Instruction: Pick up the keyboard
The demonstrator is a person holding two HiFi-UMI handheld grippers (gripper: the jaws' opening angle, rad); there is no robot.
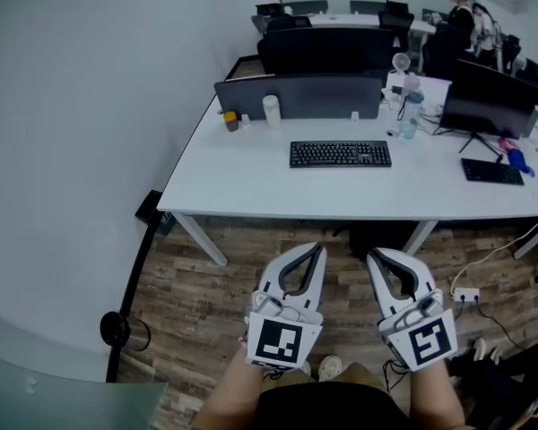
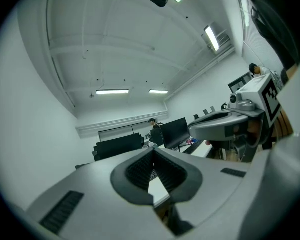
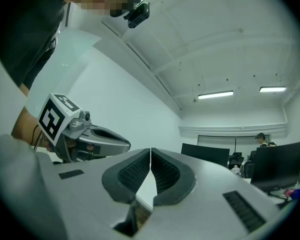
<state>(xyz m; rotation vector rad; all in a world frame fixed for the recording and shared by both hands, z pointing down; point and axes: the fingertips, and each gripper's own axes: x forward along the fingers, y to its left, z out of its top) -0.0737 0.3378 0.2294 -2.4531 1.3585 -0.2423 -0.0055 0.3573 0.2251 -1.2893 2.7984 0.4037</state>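
A black keyboard (image 1: 340, 154) lies on the white desk (image 1: 251, 186), near its middle, in the head view. Both grippers hang over the wooden floor in front of the desk, well short of the keyboard. My left gripper (image 1: 316, 249) points toward the desk with its jaws shut and nothing between them. My right gripper (image 1: 374, 257) is beside it, also shut and empty. In the left gripper view the shut left gripper (image 2: 154, 151) frames a slice of the desk and keyboard, and the right gripper (image 2: 225, 124) shows at the right. In the right gripper view the shut right gripper (image 3: 150, 151) points level.
A grey divider (image 1: 296, 95) runs along the desk's back edge with a white cup (image 1: 271, 111) and small jars. A monitor (image 1: 491, 101) and a second keyboard (image 1: 491, 171) sit at the right. Two people (image 1: 462, 21) stand far back. A power strip (image 1: 466, 295) lies on the floor.
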